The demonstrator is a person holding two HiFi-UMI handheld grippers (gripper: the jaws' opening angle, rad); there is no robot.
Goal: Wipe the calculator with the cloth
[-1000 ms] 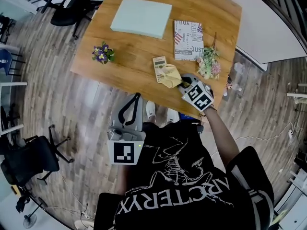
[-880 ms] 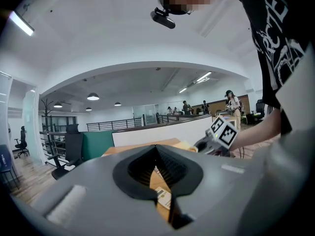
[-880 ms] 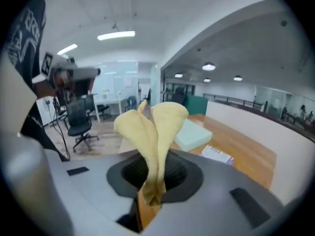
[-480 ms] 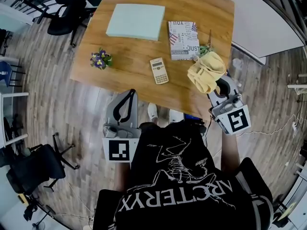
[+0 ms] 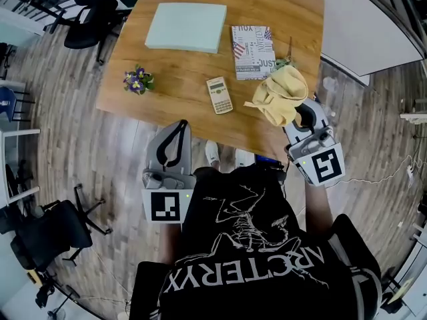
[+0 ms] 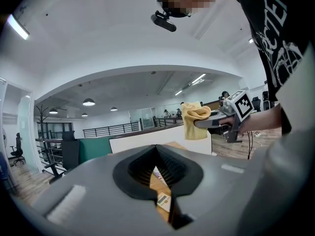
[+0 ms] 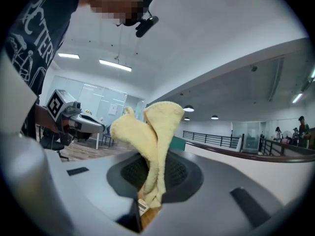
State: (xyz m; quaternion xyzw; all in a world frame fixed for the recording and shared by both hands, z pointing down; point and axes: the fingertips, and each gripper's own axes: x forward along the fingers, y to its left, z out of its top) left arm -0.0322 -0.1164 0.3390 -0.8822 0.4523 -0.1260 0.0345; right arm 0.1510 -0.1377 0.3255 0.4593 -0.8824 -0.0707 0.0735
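Observation:
The beige calculator (image 5: 219, 95) lies bare and slightly askew on the wooden table (image 5: 180, 105), near its front edge. It also shows through the slit under my left jaws as a calculator (image 6: 164, 200). The yellow cloth (image 5: 280, 93) hangs bunched in the air over the table's right front corner, clamped in my right gripper (image 5: 301, 114). In the right gripper view the cloth (image 7: 153, 132) stands up between the jaws of the right gripper (image 7: 149, 183). My left gripper (image 5: 180, 129) is shut and holds nothing, raised in front of the table's edge. In its own view, the left gripper (image 6: 158, 168) points at the table.
On the table are a pale green pad (image 5: 186, 27) at the back, a printed booklet (image 5: 253, 43), a small purple flower bunch (image 5: 137, 81) on the left, and a flower sprig (image 5: 285, 61) half hidden behind the cloth. Office chairs (image 5: 50, 225) stand on the floor.
My right gripper lifted the cloth off the calculator and carried it right and back, past the table's corner. The calculator is uncovered. The left gripper barely moved.

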